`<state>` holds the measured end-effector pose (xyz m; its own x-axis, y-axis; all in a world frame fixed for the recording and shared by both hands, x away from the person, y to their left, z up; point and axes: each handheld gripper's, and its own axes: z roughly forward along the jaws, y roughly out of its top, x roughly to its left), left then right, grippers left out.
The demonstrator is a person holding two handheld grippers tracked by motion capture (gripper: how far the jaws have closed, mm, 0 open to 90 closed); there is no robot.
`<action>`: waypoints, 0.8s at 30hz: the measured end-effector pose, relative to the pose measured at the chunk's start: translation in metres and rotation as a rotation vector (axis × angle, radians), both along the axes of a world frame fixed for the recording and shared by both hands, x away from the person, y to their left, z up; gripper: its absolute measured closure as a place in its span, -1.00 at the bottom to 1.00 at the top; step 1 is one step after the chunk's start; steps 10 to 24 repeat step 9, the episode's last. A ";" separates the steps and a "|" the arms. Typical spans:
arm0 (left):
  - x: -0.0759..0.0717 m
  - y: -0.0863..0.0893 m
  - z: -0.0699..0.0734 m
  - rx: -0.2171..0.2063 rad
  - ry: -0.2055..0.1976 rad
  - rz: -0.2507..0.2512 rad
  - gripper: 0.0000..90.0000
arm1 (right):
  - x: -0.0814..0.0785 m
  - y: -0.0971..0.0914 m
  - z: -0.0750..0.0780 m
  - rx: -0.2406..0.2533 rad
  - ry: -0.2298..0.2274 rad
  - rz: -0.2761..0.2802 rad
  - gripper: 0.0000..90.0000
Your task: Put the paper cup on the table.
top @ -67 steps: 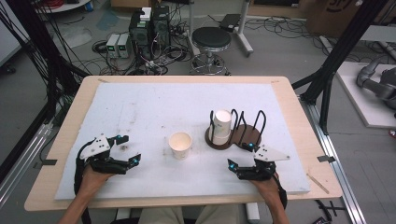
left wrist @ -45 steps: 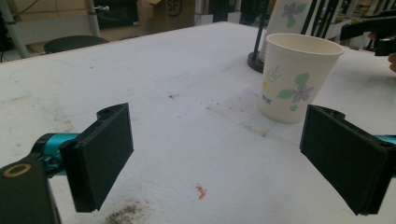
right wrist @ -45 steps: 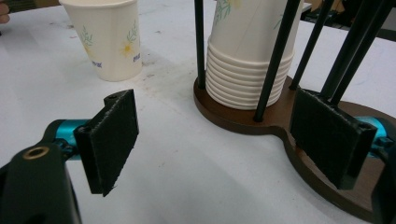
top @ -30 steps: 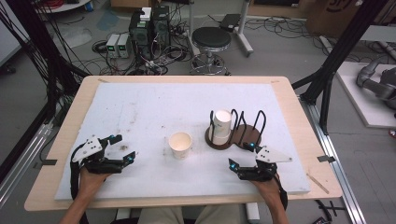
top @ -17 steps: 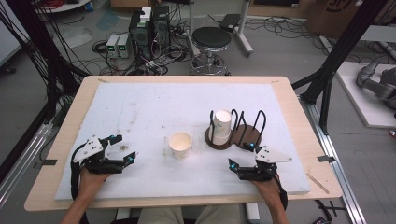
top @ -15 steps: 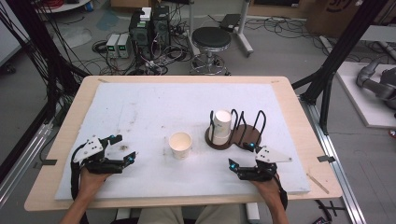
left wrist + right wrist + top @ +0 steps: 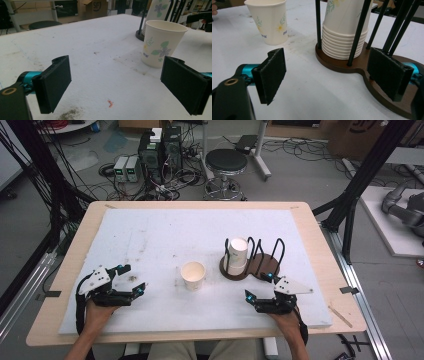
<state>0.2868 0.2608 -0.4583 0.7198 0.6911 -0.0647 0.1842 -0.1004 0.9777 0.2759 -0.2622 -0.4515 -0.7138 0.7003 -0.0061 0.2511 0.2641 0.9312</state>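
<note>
The light, crushable paper cup (image 7: 193, 275), near the table's front edge, is best gripped mid-wall by the released left gripper (image 7: 134, 281); the right gripper (image 7: 257, 289) is likewise spread.

Left tongs (image 7: 113, 85) gape empty before an upright paper cup (image 7: 161, 43).

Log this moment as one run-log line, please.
left gripper: open, empty | right gripper: open, empty | floral white paper cup: upright, between grippers | stack of paper cups: in black wire holder
</note>
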 end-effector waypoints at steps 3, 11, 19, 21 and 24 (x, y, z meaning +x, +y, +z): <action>0.000 0.000 0.000 0.000 -0.002 0.000 -0.79 | 0.000 0.000 0.000 0.004 0.001 -0.001 -0.64; 0.000 0.001 0.000 -0.012 -0.003 0.002 -0.79 | 0.000 -0.001 0.000 0.007 0.003 -0.006 -0.64; 0.000 0.001 0.000 -0.012 -0.003 0.002 -0.79 | 0.000 -0.001 0.000 0.007 0.003 -0.006 -0.64; 0.000 0.001 0.000 -0.012 -0.003 0.002 -0.79 | 0.000 -0.001 0.000 0.007 0.003 -0.006 -0.64; 0.000 0.001 0.000 -0.012 -0.003 0.002 -0.79 | 0.000 -0.001 0.000 0.007 0.003 -0.006 -0.64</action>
